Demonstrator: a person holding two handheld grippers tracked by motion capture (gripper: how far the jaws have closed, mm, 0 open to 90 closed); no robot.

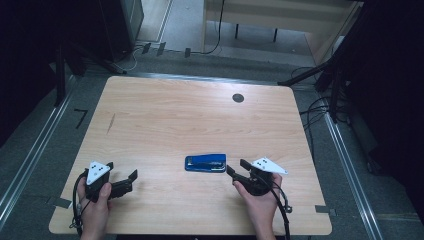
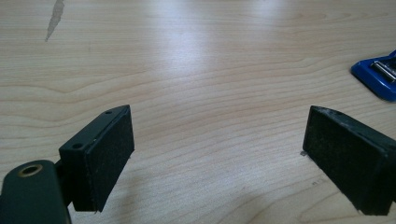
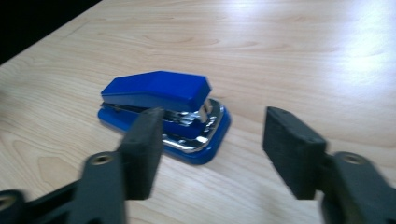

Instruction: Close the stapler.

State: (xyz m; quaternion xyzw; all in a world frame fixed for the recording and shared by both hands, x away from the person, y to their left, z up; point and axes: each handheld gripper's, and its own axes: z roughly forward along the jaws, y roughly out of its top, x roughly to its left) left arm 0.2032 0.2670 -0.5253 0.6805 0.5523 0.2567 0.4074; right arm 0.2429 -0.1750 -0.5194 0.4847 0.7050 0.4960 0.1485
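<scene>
A small blue stapler [image 1: 205, 163] with a metal plate lies flat on the wooden table [image 1: 190, 115], right of centre towards the near edge. My right gripper [image 1: 236, 167] sits just right of it, held in a hand, jaws open and pointing at it. In the right gripper view the stapler [image 3: 163, 112] lies just beyond the open right gripper [image 3: 212, 140], nothing between the pads. My left gripper [image 1: 121, 170] rests at the near left, open and apart from the stapler. In the left gripper view the left gripper [image 2: 219, 149] stands wide over bare wood, the stapler [image 2: 378, 74] at the right edge.
A round black grommet [image 1: 238, 98] sits in the tabletop at the far right. A dark scratch [image 1: 110, 123] marks the wood at the left. Cables [image 1: 320, 107] and dark stands lie on the floor around the table.
</scene>
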